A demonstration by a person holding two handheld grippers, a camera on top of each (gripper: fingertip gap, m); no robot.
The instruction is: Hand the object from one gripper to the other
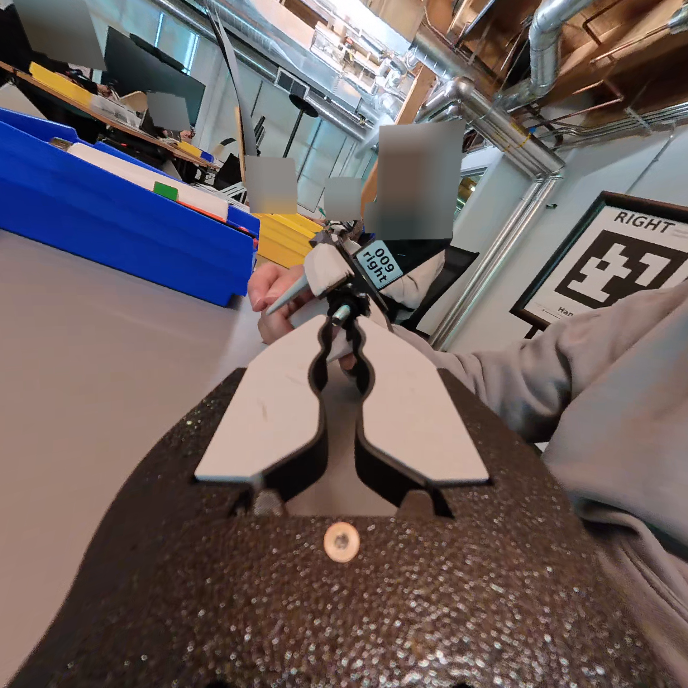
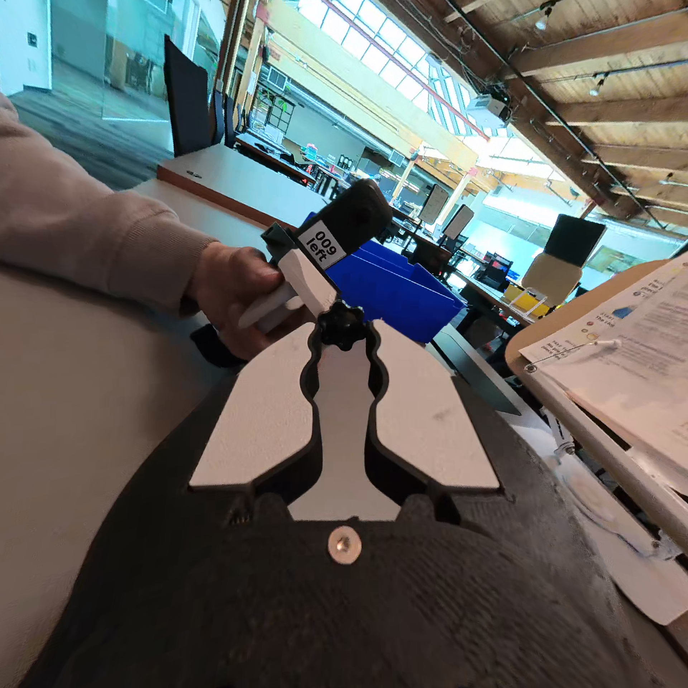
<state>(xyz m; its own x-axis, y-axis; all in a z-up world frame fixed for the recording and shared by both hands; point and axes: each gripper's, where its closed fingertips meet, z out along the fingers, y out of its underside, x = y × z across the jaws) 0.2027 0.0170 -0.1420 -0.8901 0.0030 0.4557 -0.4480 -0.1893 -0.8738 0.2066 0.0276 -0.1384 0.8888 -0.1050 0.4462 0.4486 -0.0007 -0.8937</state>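
The object is a black star knob (image 2: 341, 327) with a silver threaded bolt (image 1: 338, 318). My two grippers meet tip to tip above the grey table (image 1: 93, 372). My right gripper (image 2: 343, 332) has its tips on either side of the knob head and is shut on it. My left gripper (image 1: 341, 325) has its jaws nearly together on the bolt end, which points toward its camera. A white finger (image 2: 305, 283) of the left gripper shows just behind the knob in the right wrist view. A white finger (image 1: 325, 270) of the right gripper shows behind the bolt in the left wrist view.
A blue bin (image 1: 111, 223) holding a white box stands on the table at the left, with yellow bins (image 1: 283, 238) behind it. A framed marker board (image 1: 614, 268) stands at the right. A clipboard of papers (image 2: 614, 335) is close on the right. Hands grip both handles. My left and right fingertips are right by each other.
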